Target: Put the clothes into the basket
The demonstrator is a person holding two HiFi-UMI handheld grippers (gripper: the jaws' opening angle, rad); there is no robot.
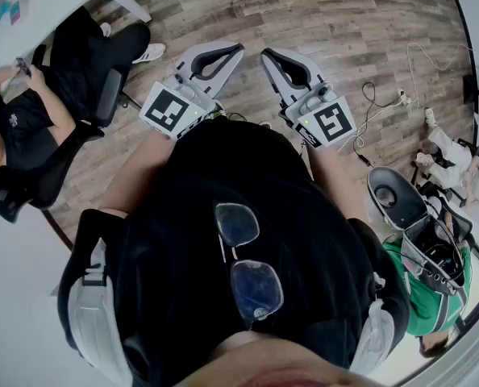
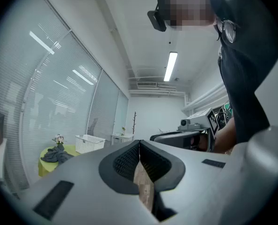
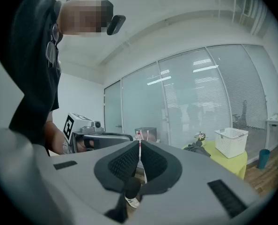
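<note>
Near: my left gripper (image 2: 139, 143) and right gripper (image 3: 140, 143), each with jaws pressed fully together, gripped nothing. Far: the dark grey clothes (image 2: 57, 155) lay heaped on a yellow-green desk (image 2: 47, 169), outside the white basket (image 2: 90, 143) standing beside them.

1. The room is recorded as bright and evenly lit. A long ceiling lamp (image 2: 171, 65) is identified as a source in the left gripper view.
2. Lamp reflections are noted as pale streaks on the glass wall (image 2: 54, 88) in both gripper views.
3. Only soft, faint shadows are found on the wooden floor (image 1: 328, 22).
4. Strong fisheye bending is observed in all views, and black corners are left in the gripper views.
5. The left gripper (image 1: 238, 48) and right gripper (image 1: 265, 53) are rendered sharp in the head view. The person's black shirt (image 1: 247, 176) is rendered as a dark, near-featureless mass.
</note>
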